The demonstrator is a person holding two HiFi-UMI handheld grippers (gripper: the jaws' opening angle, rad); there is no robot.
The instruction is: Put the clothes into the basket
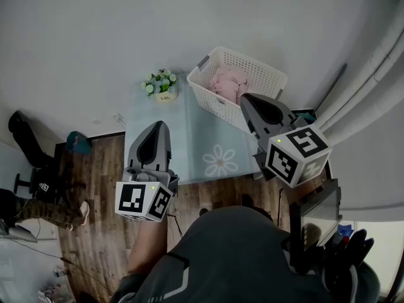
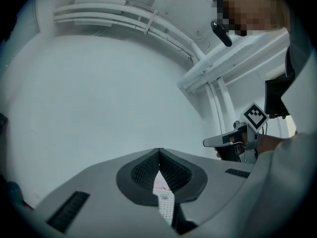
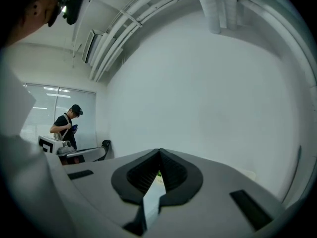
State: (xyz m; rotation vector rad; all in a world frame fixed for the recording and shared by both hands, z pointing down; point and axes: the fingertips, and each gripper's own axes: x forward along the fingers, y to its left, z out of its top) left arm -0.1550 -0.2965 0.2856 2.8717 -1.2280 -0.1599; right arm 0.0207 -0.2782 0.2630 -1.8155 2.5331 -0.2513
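The white lattice basket (image 1: 257,74) stands at the far right end of the pale blue table (image 1: 189,141), with pink clothes (image 1: 228,82) lying inside it. My left gripper (image 1: 161,125) hovers over the table's near left part, jaws shut and empty. My right gripper (image 1: 247,99) hangs just in front of the basket's near rim, also shut with nothing in it. In the left gripper view the jaws (image 2: 159,153) meet at their tips and point at the white wall. The right gripper view shows the same, with the jaws (image 3: 159,155) closed together.
A small pot of white flowers (image 1: 162,86) sits at the table's far left corner. The table has a daisy print (image 1: 220,161) near its front edge. A person (image 1: 39,197) sits on the wooden floor at left. White pipes (image 1: 372,74) run along the wall at right.
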